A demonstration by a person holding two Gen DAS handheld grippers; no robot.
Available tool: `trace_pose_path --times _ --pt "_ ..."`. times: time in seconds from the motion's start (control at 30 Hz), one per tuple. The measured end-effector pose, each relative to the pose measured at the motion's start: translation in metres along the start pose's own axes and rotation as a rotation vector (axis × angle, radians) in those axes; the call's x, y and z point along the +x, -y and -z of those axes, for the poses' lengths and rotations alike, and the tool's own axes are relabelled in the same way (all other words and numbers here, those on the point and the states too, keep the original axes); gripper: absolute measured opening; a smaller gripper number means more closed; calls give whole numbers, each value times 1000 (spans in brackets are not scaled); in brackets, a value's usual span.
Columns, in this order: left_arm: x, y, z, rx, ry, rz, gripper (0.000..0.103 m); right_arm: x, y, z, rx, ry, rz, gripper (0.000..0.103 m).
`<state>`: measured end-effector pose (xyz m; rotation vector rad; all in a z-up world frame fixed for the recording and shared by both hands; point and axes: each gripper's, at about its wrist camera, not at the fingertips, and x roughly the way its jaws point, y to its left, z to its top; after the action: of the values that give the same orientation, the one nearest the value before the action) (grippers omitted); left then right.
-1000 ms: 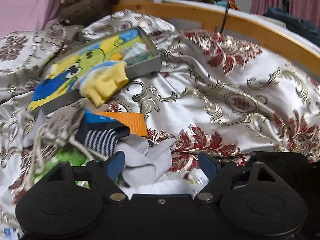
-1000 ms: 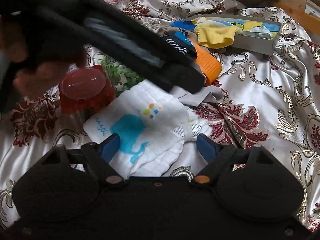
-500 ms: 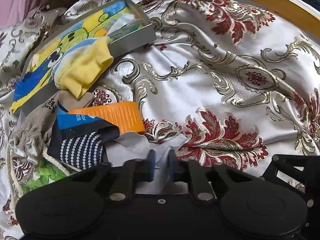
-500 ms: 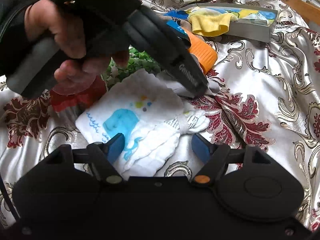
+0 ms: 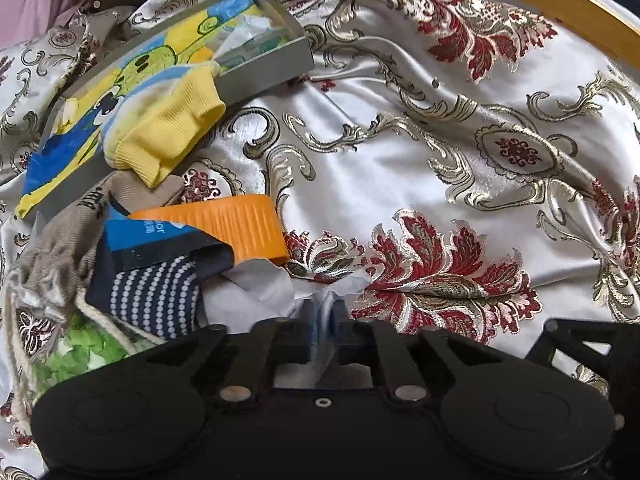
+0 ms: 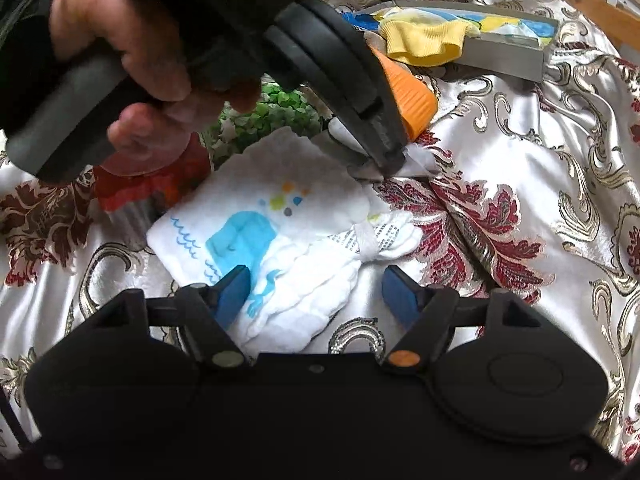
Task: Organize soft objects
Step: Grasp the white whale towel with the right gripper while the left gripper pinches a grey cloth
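My left gripper [image 5: 323,326] is shut on a fold of a grey cloth [image 5: 256,292] lying on the patterned bedspread; from the right wrist view its tip [image 6: 386,160] pinches that cloth [image 6: 416,158]. A grey box [image 5: 272,68] at upper left holds a yellow sock [image 5: 168,128] that hangs over its edge. A navy dotted sock [image 5: 148,300], a beige drawstring bag [image 5: 60,252] and an orange piece [image 5: 240,228] lie beside the grey cloth. My right gripper [image 6: 316,292] is open, over a white cloth with a blue whale [image 6: 264,232].
The satin bedspread [image 5: 460,140] is wrinkled, with a wooden bed rail [image 5: 560,4] behind it. Green leafy stuff [image 6: 272,116] and a red lidded jar [image 6: 152,176] sit left of the white cloth. A hand [image 6: 152,60] holds the left gripper across the right view.
My left gripper has gone down and closed on the grey cloth; a second ago its jaws were wide open. The right gripper stays open over the white cloth.
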<state>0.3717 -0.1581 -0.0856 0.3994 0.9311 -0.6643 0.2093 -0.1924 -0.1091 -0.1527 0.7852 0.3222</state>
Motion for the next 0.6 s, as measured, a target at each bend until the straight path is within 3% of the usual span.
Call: trace_pose_path --times 0.13,0.23,0.37,0.6 --pt "8 0 -3 1 -25 -12 16 0 -6 0 -28 0 -11 50" --pt "11 1 -4 -11 -50 -7 2 1 -9 0 -28 -9 -31 35" --pt "4 2 -5 -35 -44 -23 0 -2 -8 -1 1 -8 -60 14" --pt "-54 -3 -11 -82 108 -27 0 -18 -7 -3 -24 44 -17 8"
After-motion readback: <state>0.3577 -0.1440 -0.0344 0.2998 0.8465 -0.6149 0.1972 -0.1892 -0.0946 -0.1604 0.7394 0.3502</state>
